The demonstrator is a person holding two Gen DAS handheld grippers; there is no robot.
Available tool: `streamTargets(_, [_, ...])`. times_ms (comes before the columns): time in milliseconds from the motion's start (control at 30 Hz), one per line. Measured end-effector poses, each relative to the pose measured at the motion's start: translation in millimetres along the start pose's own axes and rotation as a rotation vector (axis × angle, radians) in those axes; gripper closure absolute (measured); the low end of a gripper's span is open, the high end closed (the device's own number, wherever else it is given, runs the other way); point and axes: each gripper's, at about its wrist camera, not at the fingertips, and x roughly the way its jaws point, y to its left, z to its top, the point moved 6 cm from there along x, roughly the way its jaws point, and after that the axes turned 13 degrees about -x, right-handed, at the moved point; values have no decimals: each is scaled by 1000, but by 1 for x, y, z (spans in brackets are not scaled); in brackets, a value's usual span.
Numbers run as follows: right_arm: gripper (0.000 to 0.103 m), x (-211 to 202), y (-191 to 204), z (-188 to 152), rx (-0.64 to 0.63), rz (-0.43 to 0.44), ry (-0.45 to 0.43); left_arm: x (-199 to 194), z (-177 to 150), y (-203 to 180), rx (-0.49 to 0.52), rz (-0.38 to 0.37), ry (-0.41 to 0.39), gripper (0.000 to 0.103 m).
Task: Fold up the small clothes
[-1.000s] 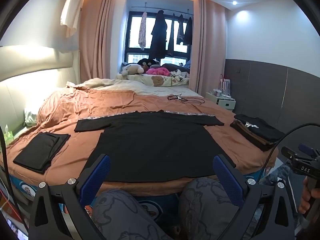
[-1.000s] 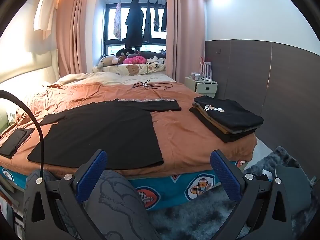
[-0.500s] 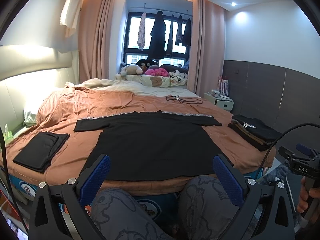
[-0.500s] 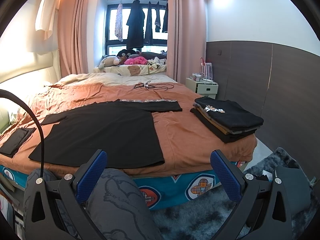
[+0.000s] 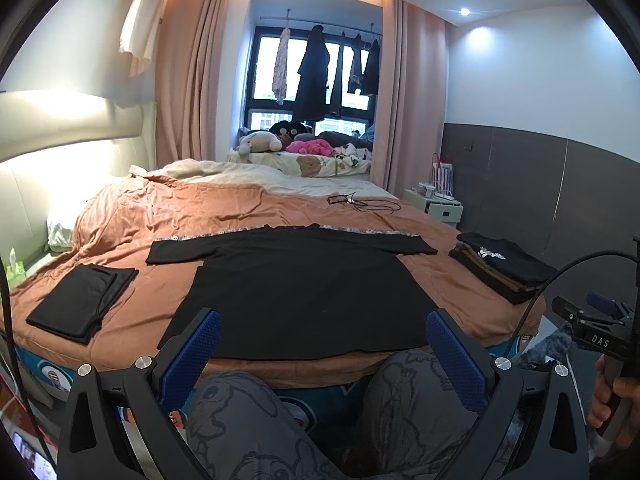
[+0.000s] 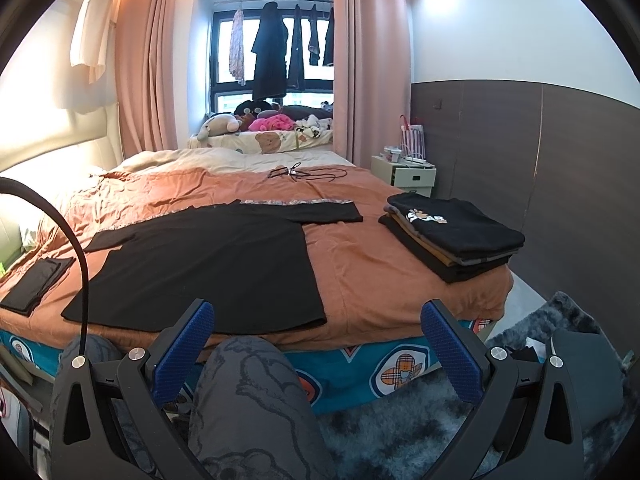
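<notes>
The wide bed (image 5: 168,216) with its rumpled terracotta-orange cover fills both views; its near edge is partly hidden behind the person's knees (image 5: 248,420) in grey cartoon-print trousers, and its left side is cut off by the fisheye rim. Flat on the bed, close to the near edge, lies the black short-sleeved T-shirt (image 5: 304,288). Its long axis runs from the near edge towards the window: hem nearest the cameras, neck and both spread sleeves at the far end, the sleeves reaching out left and right. The middle of the hem is hidden behind the knees in the left wrist view, and whether front or back faces up cannot be made out.

On the bed, right of the T-shirt and well apart from it, sits a stack of folded dark and tan clothes (image 6: 452,236) with a small printed motif on top; the lower layers show only as edges. On the bed's left side lies a flat folded black garment (image 5: 80,304), cropped in the right wrist view. Beyond the T-shirt, a thin black cable tangle (image 5: 360,202) rests on the cover, too small to identify.

The left claw (image 5: 320,356) hangs released over the knees, its blue-padded fingers spread wide and grasping nothing. The right claw (image 6: 316,344) is likewise spread apart and unloaded, short of the bed's near edge.
</notes>
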Motion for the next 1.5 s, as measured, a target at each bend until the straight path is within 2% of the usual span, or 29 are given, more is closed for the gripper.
streamTargets(900, [0,-1,3,1,-3,28,-23,-15,3,12,-30,9,-11,0])
streamTargets(1267, [0,20,7,14,-10,35,-16,10,15,30,-65,15,1,0])
streamTargets(1500, [0,57,15,30,-9,68,38,39,27,51,-93,30,31,0])
